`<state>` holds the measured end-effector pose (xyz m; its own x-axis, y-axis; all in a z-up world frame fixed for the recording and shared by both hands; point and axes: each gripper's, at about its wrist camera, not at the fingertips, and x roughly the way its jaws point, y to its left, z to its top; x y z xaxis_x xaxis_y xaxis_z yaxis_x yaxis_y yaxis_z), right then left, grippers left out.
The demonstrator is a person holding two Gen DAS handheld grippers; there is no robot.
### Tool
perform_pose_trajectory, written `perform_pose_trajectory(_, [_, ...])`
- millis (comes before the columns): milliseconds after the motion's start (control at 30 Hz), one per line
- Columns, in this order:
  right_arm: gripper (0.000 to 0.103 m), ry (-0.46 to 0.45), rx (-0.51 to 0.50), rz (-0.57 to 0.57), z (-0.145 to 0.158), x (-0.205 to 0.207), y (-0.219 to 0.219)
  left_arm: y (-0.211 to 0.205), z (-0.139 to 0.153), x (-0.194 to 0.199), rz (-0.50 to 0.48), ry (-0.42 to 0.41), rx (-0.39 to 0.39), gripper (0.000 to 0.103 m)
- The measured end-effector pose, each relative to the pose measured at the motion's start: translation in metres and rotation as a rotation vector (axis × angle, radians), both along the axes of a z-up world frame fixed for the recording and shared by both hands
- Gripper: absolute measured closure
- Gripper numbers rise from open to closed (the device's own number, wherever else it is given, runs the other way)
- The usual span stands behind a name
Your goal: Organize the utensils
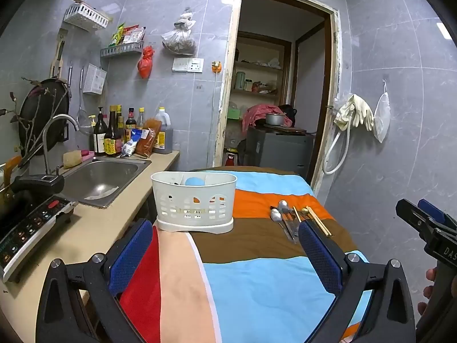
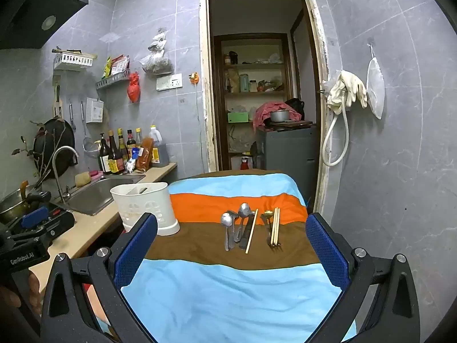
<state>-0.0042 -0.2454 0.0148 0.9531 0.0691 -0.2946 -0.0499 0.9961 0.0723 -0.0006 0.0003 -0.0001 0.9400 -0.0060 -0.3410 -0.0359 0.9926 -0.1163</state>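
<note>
A white slotted utensil holder [image 1: 194,204] stands on a striped cloth-covered table [image 1: 257,280]; it also shows in the right wrist view [image 2: 145,205]. Right of it lie metal spoons [image 2: 234,225], a single chopstick [image 2: 252,231], a gold spoon and fork with a chopstick pair [image 2: 274,227]; the same pile shows in the left wrist view [image 1: 297,220]. My left gripper [image 1: 225,245] is open and empty, hovering above the table in front of the holder. My right gripper [image 2: 231,245] is open and empty, short of the utensils.
A counter with a steel sink [image 1: 100,180], an induction cooker [image 1: 25,228] and sauce bottles [image 1: 125,131] runs along the left. A doorway [image 1: 280,100] is behind the table. The tiled wall [image 1: 400,143] with hanging gloves is at the right.
</note>
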Motion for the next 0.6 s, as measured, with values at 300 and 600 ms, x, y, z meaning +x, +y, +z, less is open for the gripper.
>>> perform_pose_trajectory(300, [0.001, 0.001, 0.004, 0.001, 0.001, 0.001, 0.0, -0.004, -0.01, 0.004, -0.004, 0.003, -0.005, 0.001])
perform_pose_trajectory(600, [0.001, 0.002, 0.005, 0.001, 0.0, -0.001, -0.002, -0.01, -0.012, 0.002, -0.01, 0.007, -0.007, 0.001])
